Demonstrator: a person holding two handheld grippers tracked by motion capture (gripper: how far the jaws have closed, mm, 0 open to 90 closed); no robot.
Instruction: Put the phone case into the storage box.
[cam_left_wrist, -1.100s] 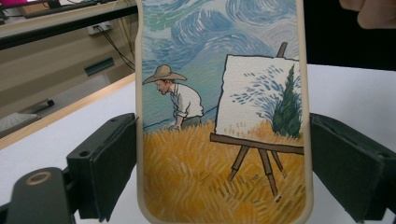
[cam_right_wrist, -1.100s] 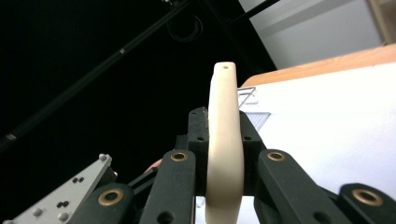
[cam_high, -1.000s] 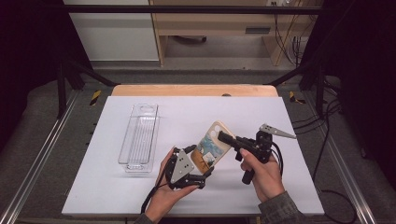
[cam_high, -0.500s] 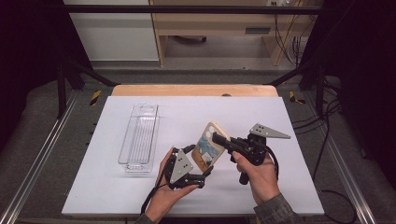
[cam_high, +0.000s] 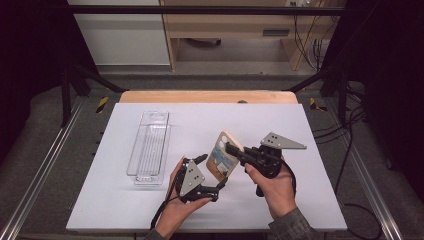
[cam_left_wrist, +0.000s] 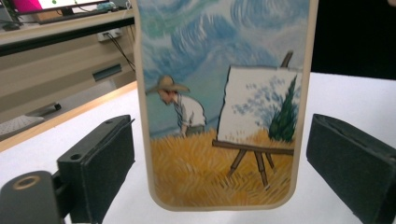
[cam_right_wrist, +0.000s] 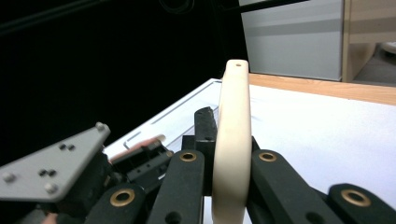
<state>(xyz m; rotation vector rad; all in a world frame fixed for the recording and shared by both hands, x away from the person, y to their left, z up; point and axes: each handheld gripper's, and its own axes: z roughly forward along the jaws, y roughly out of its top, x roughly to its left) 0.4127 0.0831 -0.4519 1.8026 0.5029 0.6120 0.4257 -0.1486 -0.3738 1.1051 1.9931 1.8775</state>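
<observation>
The left gripper (cam_high: 212, 172) has opened its jaws and let go. The right gripper (cam_high: 231, 147) alone now clamps the painted phone case (cam_left_wrist: 224, 102), so the handover looks complete.

Cream phone case (cam_right_wrist: 232, 140) edge-on between fingers (cam_right_wrist: 180, 186)

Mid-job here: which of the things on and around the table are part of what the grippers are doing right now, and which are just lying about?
In the job:
- phone case, painted back, held up off the table
- right gripper, shut on the case's edge
- left gripper, jaws open either side of the case

Lying about:
- clear plastic tray, apart to the left
- white table
- wooden shelf behind
</observation>
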